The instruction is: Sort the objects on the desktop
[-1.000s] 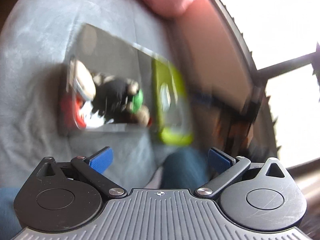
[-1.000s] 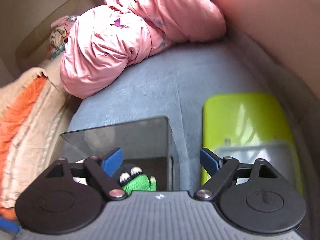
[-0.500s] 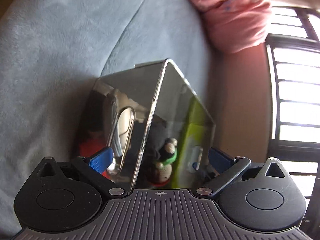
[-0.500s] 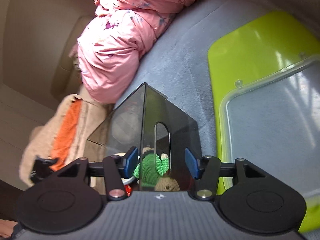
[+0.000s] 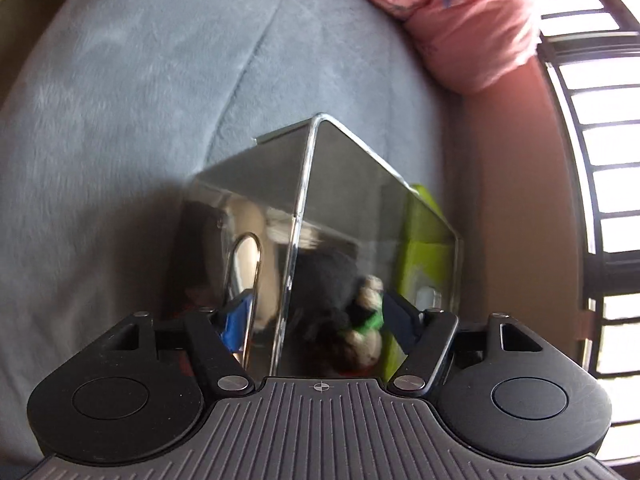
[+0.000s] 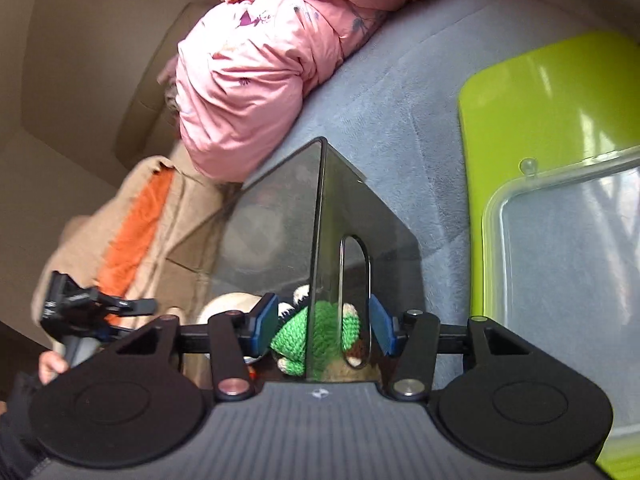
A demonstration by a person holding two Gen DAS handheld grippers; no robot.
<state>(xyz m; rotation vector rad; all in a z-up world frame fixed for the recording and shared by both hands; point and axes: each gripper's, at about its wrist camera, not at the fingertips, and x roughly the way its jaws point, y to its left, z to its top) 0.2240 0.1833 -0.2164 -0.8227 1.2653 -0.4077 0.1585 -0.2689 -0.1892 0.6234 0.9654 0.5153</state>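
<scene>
A smoky clear plastic box (image 5: 340, 200) with slot handles stands on a grey-blue cushion (image 5: 120, 100). It holds a green crochet toy (image 6: 316, 332), a dark plush and other small items. My left gripper (image 5: 316, 320) straddles one corner of the box, with its jaws narrowed around the walls there. My right gripper (image 6: 320, 326) straddles the opposite corner (image 6: 320, 240), its blue pads (image 6: 266, 322) either side of the box wall by the slot handle. Whether either pad presses the wall is unclear.
A lime green tray (image 6: 540, 100) with a clear plastic lid (image 6: 568, 264) on it lies right of the box. A pink jacket (image 6: 272, 60) is heaped at the back. An orange and beige blanket (image 6: 136, 224) lies left. A barred window (image 5: 592, 160) is at the right.
Both grippers moved down onto opposite corners of the box and their jaws narrowed around the walls. The left one swung from looking down on the box to its corner.
</scene>
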